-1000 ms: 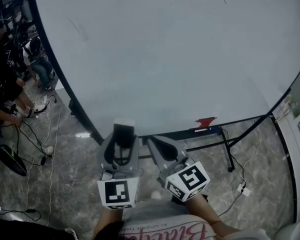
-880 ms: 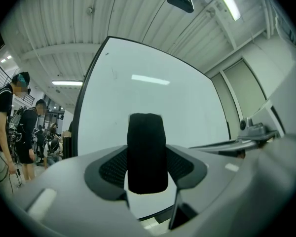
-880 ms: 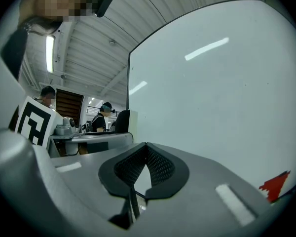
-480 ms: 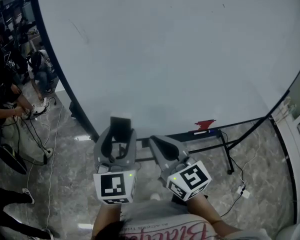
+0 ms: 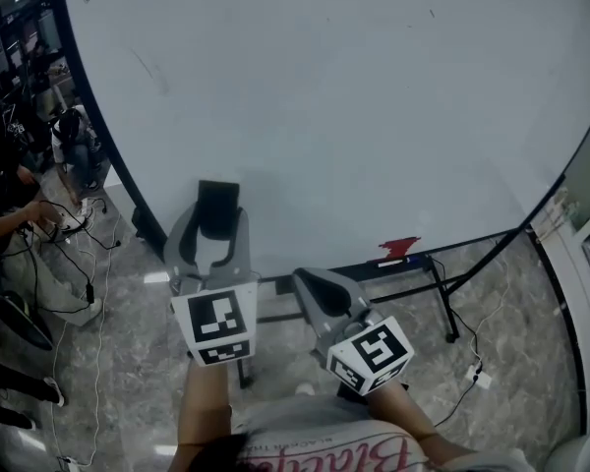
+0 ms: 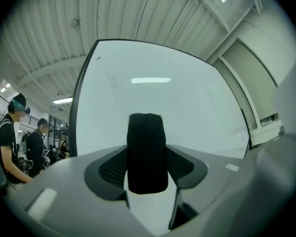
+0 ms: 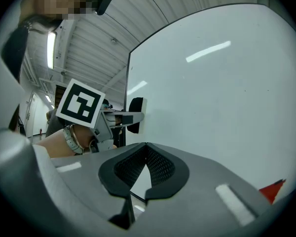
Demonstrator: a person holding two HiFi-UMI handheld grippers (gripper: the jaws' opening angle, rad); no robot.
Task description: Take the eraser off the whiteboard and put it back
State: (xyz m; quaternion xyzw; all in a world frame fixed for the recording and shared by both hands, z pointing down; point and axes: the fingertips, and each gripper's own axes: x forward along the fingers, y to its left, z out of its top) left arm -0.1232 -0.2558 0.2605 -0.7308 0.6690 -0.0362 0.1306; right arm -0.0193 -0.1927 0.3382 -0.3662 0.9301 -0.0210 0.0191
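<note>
A black-and-white eraser is clamped in my left gripper, raised in front of the lower left part of the whiteboard. In the left gripper view the eraser stands upright between the pads, its dark felt side toward the camera. The right gripper view shows the eraser close to the board's left edge; I cannot tell whether they touch. My right gripper is lower and to the right, shut with its tips together and nothing in them, pointing at the board's lower rim.
A red object lies on the board's tray at the lower right. The dark stand legs and cables are on the marble floor. People are beyond the board's left edge.
My left gripper has risen and moved left with the eraser, from below the board's bottom edge to in front of its surface. My right gripper has stayed still.
</note>
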